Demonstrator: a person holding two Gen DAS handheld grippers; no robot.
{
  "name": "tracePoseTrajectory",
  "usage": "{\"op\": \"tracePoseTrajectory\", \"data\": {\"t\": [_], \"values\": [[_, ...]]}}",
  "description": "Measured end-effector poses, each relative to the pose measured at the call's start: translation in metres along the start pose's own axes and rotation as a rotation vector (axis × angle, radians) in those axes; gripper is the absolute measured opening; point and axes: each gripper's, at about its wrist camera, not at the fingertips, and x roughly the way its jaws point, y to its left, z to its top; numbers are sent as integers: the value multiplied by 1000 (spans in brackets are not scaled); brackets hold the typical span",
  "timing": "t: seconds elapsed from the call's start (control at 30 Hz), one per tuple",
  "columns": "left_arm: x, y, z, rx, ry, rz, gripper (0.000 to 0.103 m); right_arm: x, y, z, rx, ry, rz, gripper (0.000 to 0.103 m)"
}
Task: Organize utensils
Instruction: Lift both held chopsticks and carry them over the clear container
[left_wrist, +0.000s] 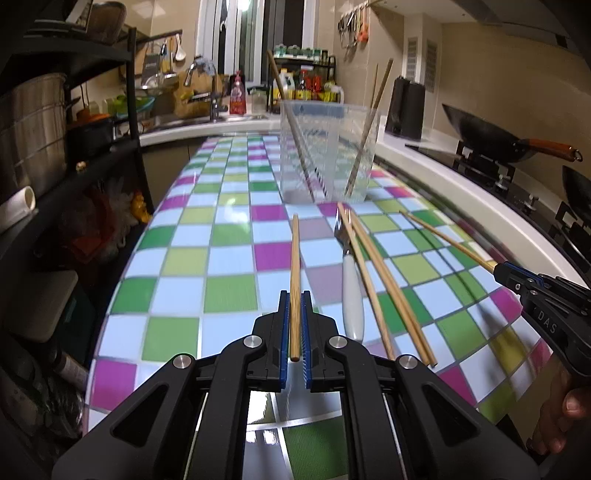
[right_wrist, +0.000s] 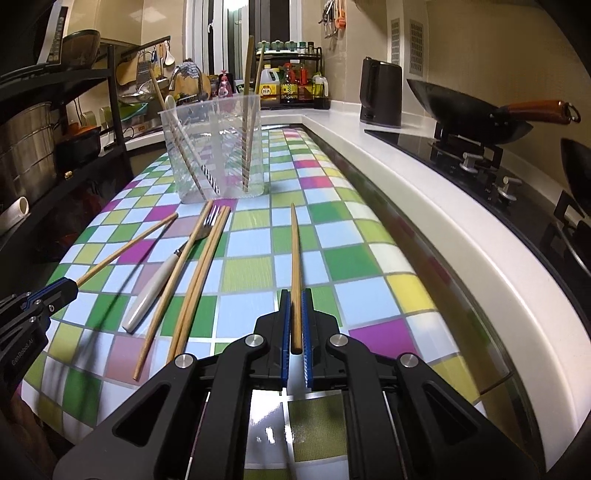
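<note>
Both grippers, left (left_wrist: 294, 306) and right (right_wrist: 295, 310), are each pinching one light, stiff, slippery wooden chopstick (left_wrist: 295, 266) near its thick end.

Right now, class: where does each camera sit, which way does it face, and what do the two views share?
Left wrist: on the left gripper, looking forward across the checkered table toward the clear holder; its chopstick and the right gripper show.
Right wrist: on the right gripper, facing the same way, beside the counter; the left gripper shows.
Shared: holder, fork, loose chopsticks, wok.
</note>
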Motion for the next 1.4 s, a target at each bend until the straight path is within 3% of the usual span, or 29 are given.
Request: {"op": "tracePoseTrajectory", "data": {"t": [0.37, 0.73, 1.13, 1.4], "values": [[-28, -3, 25, 19, -174, -11, 6, -37, 2, 35, -32, -98, 16, 6], [-43, -8, 41, 38, -233, -19, 6, -64, 6, 62, -72, -190, 34, 6], [-46, 5, 81, -14, -199, -49, 6, -84, 10, 99, -78, -266, 64, 6], [-41, 4, 103, -25, -97, -66, 6, -78, 12, 114, -76, -246, 92, 6]]}}
